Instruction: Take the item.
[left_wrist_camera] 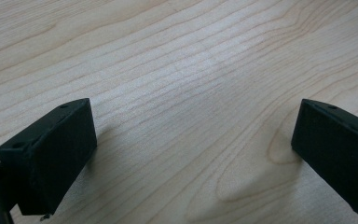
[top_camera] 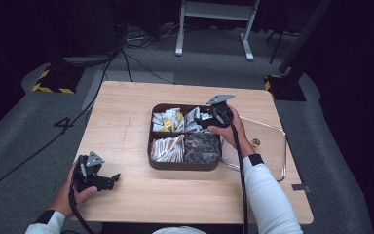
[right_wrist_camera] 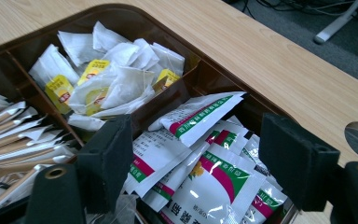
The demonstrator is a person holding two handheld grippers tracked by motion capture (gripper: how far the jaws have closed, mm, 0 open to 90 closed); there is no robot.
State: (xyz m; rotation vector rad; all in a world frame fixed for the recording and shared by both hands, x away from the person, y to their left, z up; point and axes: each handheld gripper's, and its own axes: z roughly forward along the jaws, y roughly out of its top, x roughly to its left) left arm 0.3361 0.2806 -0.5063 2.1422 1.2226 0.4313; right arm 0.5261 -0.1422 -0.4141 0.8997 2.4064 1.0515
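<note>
Right hand-held gripper wide over glossy sachets, brown divided tray; left hand-held gripper wide, woodgrain table

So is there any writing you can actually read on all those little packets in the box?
None can be read for certain.
White sachets with green and magenta bands under the right gripper: printed characters, blurred and at an angle.
Tea bags with yellow tags: small red mark, too small to read.
Paper-wrapped sticks: no print visible.
</note>
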